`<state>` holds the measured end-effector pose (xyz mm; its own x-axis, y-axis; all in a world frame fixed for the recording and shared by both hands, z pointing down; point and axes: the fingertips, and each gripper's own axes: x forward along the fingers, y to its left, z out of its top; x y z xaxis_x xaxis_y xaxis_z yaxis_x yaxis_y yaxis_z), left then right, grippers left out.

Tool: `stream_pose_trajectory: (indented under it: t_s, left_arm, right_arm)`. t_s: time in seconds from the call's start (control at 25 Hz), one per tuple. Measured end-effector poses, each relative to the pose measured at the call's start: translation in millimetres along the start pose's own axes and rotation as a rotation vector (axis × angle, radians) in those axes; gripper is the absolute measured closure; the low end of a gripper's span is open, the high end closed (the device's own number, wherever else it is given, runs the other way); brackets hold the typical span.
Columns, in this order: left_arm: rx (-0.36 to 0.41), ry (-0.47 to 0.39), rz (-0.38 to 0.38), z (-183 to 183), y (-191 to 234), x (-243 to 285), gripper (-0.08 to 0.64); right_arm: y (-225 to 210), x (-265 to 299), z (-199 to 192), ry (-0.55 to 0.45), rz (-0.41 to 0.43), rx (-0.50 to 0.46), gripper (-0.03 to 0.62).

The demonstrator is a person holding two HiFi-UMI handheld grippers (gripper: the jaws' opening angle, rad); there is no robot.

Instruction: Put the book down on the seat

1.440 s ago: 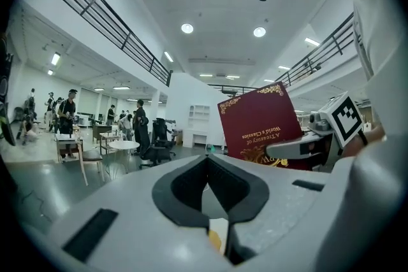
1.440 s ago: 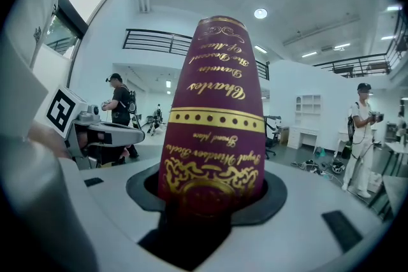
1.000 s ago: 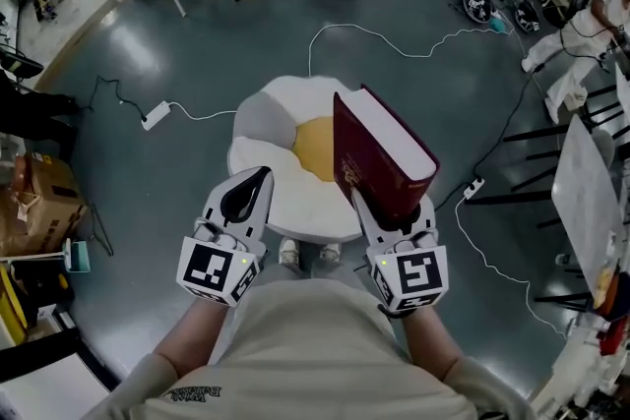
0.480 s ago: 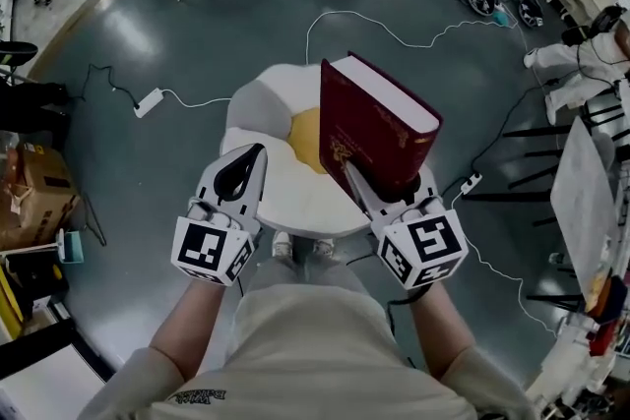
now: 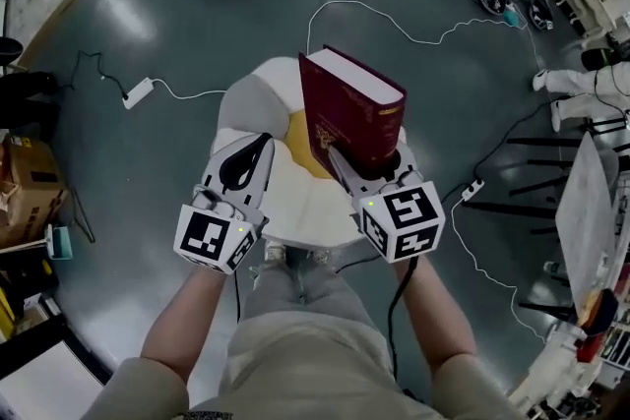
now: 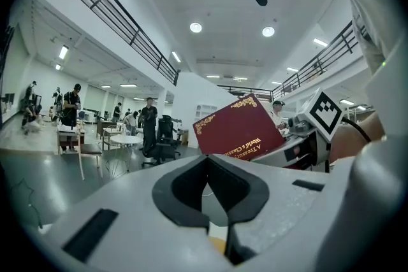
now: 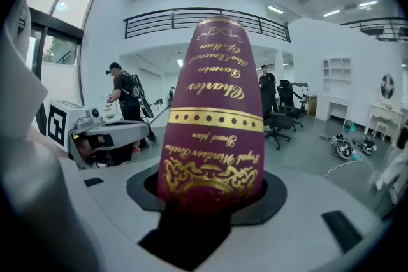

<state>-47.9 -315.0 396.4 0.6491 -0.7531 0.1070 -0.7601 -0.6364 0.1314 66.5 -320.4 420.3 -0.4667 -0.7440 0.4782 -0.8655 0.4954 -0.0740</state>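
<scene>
A thick dark red book (image 5: 349,118) with gold print stands upright, its lower end clamped in my right gripper (image 5: 369,174). It hangs over the right part of the seat (image 5: 258,103), a white round stool with a grey patch and a yellow centre. The right gripper view shows the book's spine (image 7: 213,118) rising from between the jaws of my right gripper (image 7: 210,191). My left gripper (image 5: 246,162) hovers over the seat's left front, shut and empty. In the left gripper view, the book's cover (image 6: 239,130) shows beyond my left gripper (image 6: 207,191).
White cables (image 5: 394,25) and a power strip (image 5: 137,92) lie on the grey floor around the seat. A cardboard box (image 5: 25,187) stands at the left. Black table legs (image 5: 551,172) are at the right, with chairs at the back. The person's feet (image 5: 281,254) stand at the seat's front.
My right gripper has carried the book to the left and further over the seat, still upright. The left gripper has stayed shut in about the same place.
</scene>
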Motion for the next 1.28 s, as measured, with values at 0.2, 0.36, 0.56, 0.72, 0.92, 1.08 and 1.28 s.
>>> stream_pose_trajectory:
  t_s: [0.2, 0.36, 0.56, 0.72, 0.92, 1.08, 1.28]
  left_arm:
    - [-0.060, 0.020, -0.002, -67.6, 21.5, 30.9, 0.557]
    - [-0.152, 0.051, 0.020, -140.1, 39.3, 53.6, 0.557]
    - [-0.211, 0.078, 0.050, -233.2, 61.2, 79.9, 0.557]
    - [-0.270, 0.092, 0.066, -304.1, 73.6, 104.1, 0.557]
    - [-0.289, 0.169, 0.089, -389.0, 91.8, 119.8, 0.557]
    - [-0.316, 0.207, 0.090, -445.1, 91.2, 130.5, 0.557]
    - [-0.349, 0.218, 0.120, -487.1, 96.5, 138.0, 0.557]
  right_arm:
    - [-23.1, 65.6, -60.4, 0.073, 0.003, 0.007, 0.360]
    - [-37.8, 118.3, -125.4, 0.148, 0.008, 0.004, 0.360]
    - [-51.1, 179.9, -219.5, 0.252, 0.032, -0.014, 0.360]
    - [-69.8, 220.9, -288.4, 0.334, 0.040, -0.044, 0.360]
    - [-79.0, 278.6, -365.7, 0.412, 0.066, -0.048, 0.360]
    - [-83.0, 312.2, -430.1, 0.494, 0.086, -0.091, 0.360]
    - [-82.4, 337.8, -506.6, 0.602, 0.116, -0.116, 0.360]
